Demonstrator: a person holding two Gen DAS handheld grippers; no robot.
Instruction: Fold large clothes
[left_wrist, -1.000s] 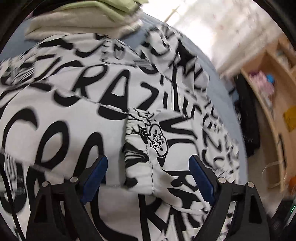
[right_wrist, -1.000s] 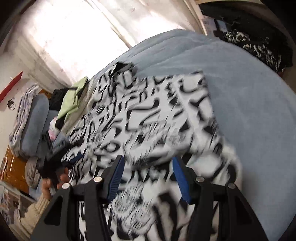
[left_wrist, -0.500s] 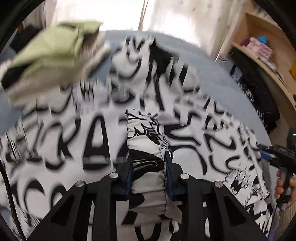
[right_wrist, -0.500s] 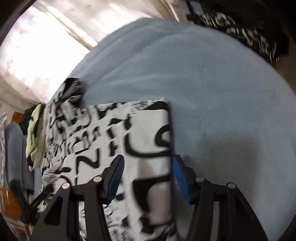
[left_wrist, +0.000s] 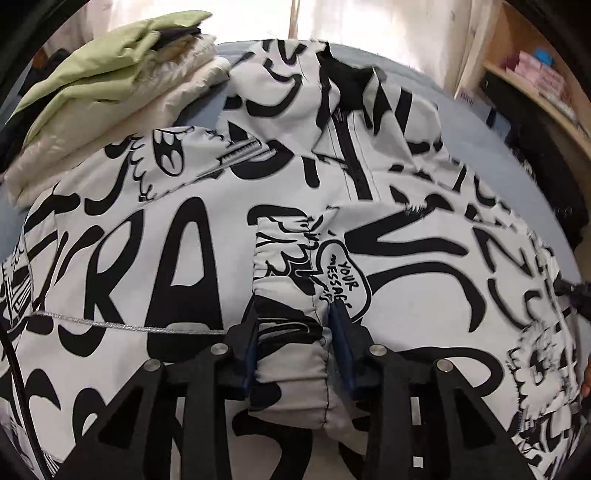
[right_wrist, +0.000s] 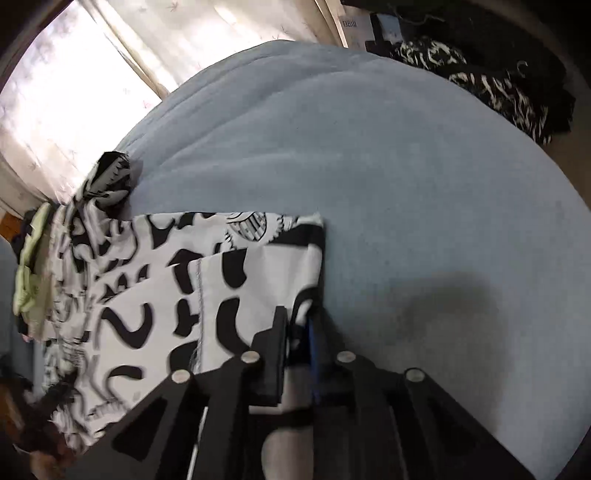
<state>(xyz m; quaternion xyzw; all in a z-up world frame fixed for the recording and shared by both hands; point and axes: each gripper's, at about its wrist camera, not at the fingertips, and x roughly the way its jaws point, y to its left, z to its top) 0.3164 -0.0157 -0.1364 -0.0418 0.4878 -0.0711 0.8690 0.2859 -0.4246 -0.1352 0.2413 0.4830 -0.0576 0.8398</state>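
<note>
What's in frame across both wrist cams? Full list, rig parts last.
printed jacket: 1, white with black lettering, spread over the bed, zipper up the middle
cuff: 1, same print, pinched in the left jaws
folded clothes: 1 stack, light green over cream, far left of the jacket
bed cover: 1, pale blue, under everything
dark clothes pile: 1, black and white, beyond the bed's far edge
wooden shelf: 1, tan, right of the bed, pink items on it
curtain: 1, white, backlit window
left gripper: black, blue pads, shut on the cuff
right gripper: black, blue pad, shut on the jacket's edge
</note>
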